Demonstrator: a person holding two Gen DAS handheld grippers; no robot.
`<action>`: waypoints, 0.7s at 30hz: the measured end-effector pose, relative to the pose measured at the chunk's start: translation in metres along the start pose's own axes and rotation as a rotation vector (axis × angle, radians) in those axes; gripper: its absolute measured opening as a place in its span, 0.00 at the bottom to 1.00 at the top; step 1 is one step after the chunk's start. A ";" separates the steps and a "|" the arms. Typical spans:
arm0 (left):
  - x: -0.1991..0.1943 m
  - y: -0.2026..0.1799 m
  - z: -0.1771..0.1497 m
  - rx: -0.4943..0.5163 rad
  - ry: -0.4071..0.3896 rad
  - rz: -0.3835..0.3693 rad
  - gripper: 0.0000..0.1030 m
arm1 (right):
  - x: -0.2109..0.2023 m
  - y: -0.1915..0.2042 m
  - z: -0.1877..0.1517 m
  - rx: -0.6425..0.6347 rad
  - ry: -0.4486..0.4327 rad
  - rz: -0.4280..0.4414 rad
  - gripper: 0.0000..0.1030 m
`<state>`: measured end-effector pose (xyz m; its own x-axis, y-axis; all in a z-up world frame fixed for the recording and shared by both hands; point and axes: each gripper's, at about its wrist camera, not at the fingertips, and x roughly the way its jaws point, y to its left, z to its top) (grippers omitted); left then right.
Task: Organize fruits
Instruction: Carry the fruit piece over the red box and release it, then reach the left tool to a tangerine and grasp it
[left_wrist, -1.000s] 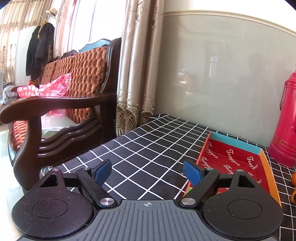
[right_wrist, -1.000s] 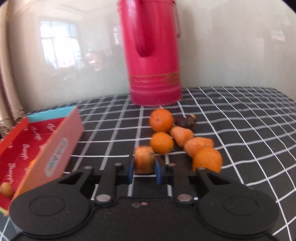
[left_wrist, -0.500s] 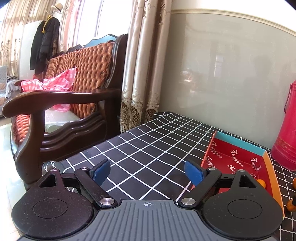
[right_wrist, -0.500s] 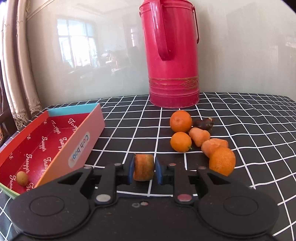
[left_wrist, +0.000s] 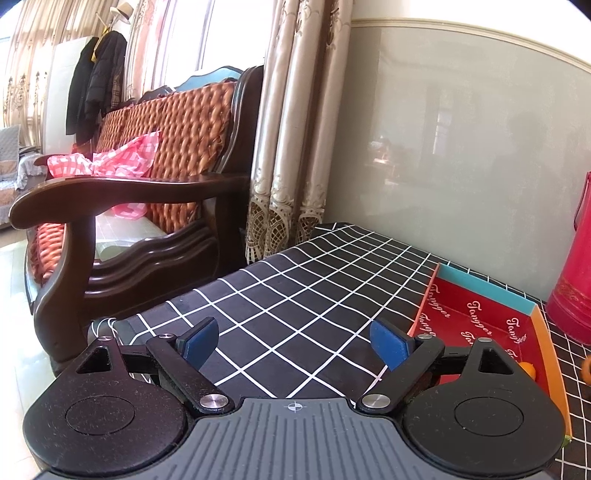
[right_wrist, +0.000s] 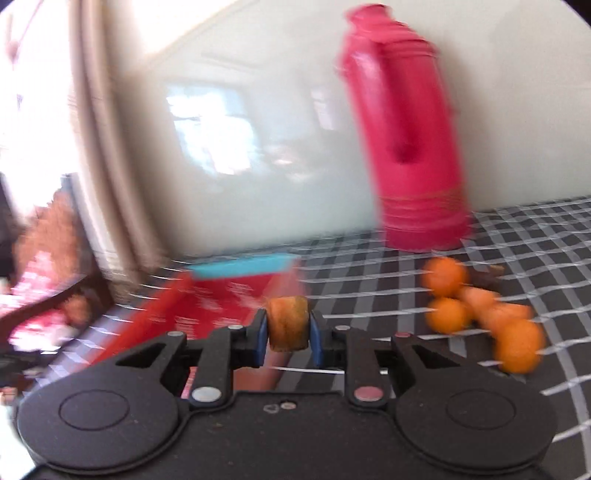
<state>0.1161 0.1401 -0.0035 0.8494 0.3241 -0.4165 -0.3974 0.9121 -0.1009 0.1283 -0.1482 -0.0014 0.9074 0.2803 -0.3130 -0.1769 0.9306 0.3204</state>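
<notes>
Fruits are mostly unsorted: in the left wrist view one small orange round fruit (left_wrist: 529, 368) lies in the near corner of the red cardboard tray with the blue end wall (left_wrist: 491, 286), on the black white-checked table (left_wrist: 295, 295). The left gripper (left_wrist: 295, 338) hangs over bare cloth, its blue-padded fingers (left_wrist: 199, 338) spread wide with nothing between them.

Going rightward in the blurred right wrist view, the right gripper (right_wrist: 287, 330) has its fingers closed narrowly on a stubby orange-brown chunk of fruit (right_wrist: 287, 325), held above the table near the tray's right wall. The chunk looks barrel-shaped, its short axis running side to side between the pads, its cut faces against them. Well to the right, a heap of orange fruits (right_wrist: 487, 314) waits near the tall red thermos jug (right_wrist: 410, 147). By my reckoning most of the sorting remains.
</notes>
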 end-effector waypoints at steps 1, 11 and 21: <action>0.000 0.000 0.000 0.001 -0.001 0.000 0.86 | 0.002 0.006 -0.001 -0.009 0.013 0.043 0.15; -0.002 -0.003 0.000 0.015 -0.006 -0.001 0.88 | 0.014 0.035 -0.015 -0.109 0.098 0.130 0.39; -0.009 -0.018 -0.002 0.043 -0.028 -0.037 0.88 | -0.026 -0.004 -0.001 -0.033 -0.122 -0.194 0.77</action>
<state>0.1149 0.1203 0.0004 0.8729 0.2959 -0.3880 -0.3505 0.9334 -0.0765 0.1047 -0.1588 0.0043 0.9646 0.0665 -0.2552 -0.0050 0.9722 0.2342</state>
